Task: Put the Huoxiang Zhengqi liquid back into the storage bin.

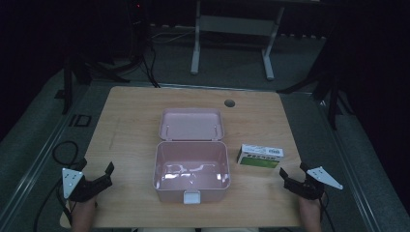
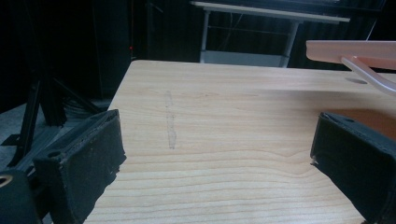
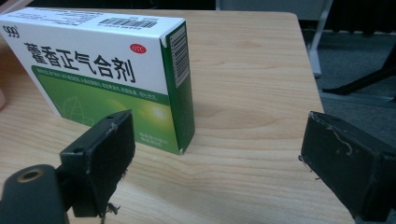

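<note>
At centre frame we see the pale wooden table [image 1: 130, 125] bearing an open pink plastic lidded box [image 1: 192, 170]; right of it stands a white-and-green cardboard medicine carton [image 1: 260, 156]. We find the left gripper [image 1: 109, 172], lower left, and right gripper [image 1: 286, 175], lower right, jaws spread wide, gripping nothing.
</note>
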A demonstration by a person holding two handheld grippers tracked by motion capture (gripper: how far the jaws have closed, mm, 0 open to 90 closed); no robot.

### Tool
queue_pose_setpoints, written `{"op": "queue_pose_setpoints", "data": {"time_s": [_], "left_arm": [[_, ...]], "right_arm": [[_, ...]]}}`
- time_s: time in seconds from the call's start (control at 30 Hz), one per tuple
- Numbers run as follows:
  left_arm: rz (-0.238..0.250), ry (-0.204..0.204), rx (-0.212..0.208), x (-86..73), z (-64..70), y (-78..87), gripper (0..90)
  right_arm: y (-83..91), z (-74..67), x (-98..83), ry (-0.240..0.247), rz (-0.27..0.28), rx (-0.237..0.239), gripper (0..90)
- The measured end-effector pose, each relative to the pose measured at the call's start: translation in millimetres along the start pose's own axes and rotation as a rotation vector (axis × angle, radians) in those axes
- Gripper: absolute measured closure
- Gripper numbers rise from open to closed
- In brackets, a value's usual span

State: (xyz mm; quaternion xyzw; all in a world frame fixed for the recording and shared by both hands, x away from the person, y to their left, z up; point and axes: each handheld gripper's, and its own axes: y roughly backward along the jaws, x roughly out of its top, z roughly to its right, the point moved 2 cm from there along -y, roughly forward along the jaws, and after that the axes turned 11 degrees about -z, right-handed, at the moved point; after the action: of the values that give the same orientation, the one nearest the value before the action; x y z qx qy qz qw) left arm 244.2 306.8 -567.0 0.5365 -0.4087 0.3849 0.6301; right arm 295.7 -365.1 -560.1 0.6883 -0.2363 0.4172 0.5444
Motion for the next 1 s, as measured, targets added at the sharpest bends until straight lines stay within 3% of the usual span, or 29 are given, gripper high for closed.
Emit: {"op": "queue_pose_setpoints", "data": {"time_s": [0.17, 0.3, 0.43, 0.47, 0.5, 0.57, 0.8, 0.9, 1.0], "left_arm": [[0.0, 0.001, -0.002, 0.0, -0.2, 0.0, 2.9], [0.001, 0.002, -0.004, 0.0, -0.4, 0.1, 2.9], [-0.002, -0.001, -0.007, 0.1, -0.3, -0.1, 2.9], [-0.002, -0.001, -0.007, 0.1, -0.3, -0.1, 2.9], [-0.002, -0.001, -0.007, 0.1, -0.3, -0.1, 2.9], [-0.001, 0.001, -0.009, 0.1, -0.4, -0.1, 2.9], [-0.001, 0.001, -0.011, 0.1, -0.6, -0.1, 2.9], [-0.002, 0.001, -0.012, 0.1, -0.7, -0.1, 2.9], [-0.002, 0.0, -0.013, 0.1, -0.7, -0.2, 2.9]], "right_arm": [[-2.2, -1.5, 0.8, 0.014, -0.026, -0.013, 9.6], [-3.8, -2.7, 1.2, 0.035, -0.053, 0.013, 9.7], [-6.7, -3.7, 2.0, 0.086, -0.099, 0.076, 9.6], [-7.6, -4.3, 3.0, 0.11, -0.127, 0.114, 9.6], [-7.6, -4.3, 3.0, 0.11, -0.127, 0.114, 9.6], [-8.0, -5.2, 5.2, 0.153, -0.183, 0.173, 10.1], [-9.2, -4.7, 5.6, 0.203, -0.254, 0.215, 12.6], [-10.3, -4.4, 7.1, 0.256, -0.341, 0.264, 12.8], [-9.9, -4.3, 8.5, 0.286, -0.372, 0.285, 12.8]]}}
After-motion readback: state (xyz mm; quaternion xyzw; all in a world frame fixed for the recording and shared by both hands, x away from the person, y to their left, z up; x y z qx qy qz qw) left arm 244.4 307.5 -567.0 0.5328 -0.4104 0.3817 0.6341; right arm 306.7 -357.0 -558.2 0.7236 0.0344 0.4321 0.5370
